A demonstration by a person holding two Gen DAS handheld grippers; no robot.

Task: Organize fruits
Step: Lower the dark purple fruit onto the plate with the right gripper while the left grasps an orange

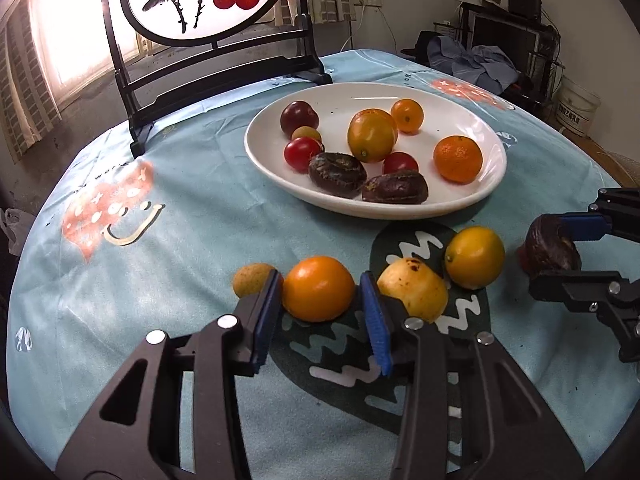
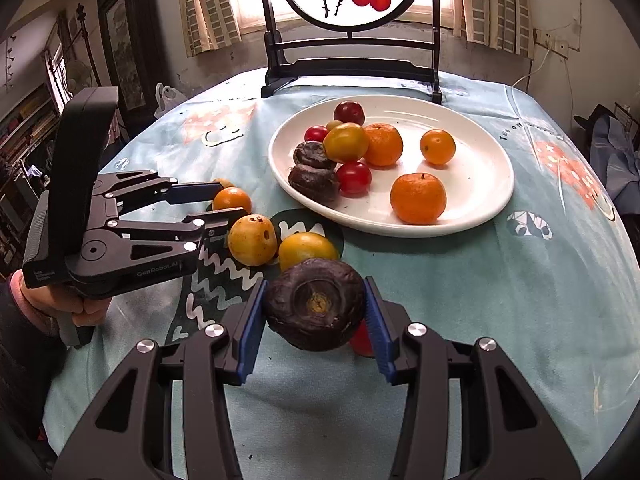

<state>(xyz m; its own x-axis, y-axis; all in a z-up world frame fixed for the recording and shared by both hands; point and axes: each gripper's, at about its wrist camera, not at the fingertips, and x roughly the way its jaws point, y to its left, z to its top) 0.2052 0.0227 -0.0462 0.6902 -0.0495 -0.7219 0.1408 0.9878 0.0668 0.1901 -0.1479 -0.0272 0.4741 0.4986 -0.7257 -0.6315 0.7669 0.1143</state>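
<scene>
A white plate (image 1: pixel 472 196) (image 2: pixel 472 208) holds several fruits: oranges, red tomatoes, dark wrinkled fruits. My left gripper (image 1: pixel 320 300) is shut on a small orange fruit (image 1: pixel 318 288) (image 2: pixel 232 199) resting on the cloth. Beside it lie a small yellowish fruit (image 1: pixel 252 278), a spotted yellow fruit (image 1: pixel 416 288) (image 2: pixel 252 240) and a yellow-orange fruit (image 1: pixel 474 257) (image 2: pixel 306 249). My right gripper (image 2: pixel 316 312) (image 1: pixel 552 252) is shut on a dark wrinkled fruit (image 2: pixel 316 308) (image 1: pixel 550 246), held just above the cloth. A red fruit (image 2: pixel 360 340) lies partly hidden behind it.
The round table wears a light blue patterned cloth (image 1: pixel 160 240). A black-framed painted screen (image 1: pixel 208 40) (image 2: pixel 352 40) stands at the far edge behind the plate. Clothes and shelving (image 1: pixel 480 60) sit beyond the table.
</scene>
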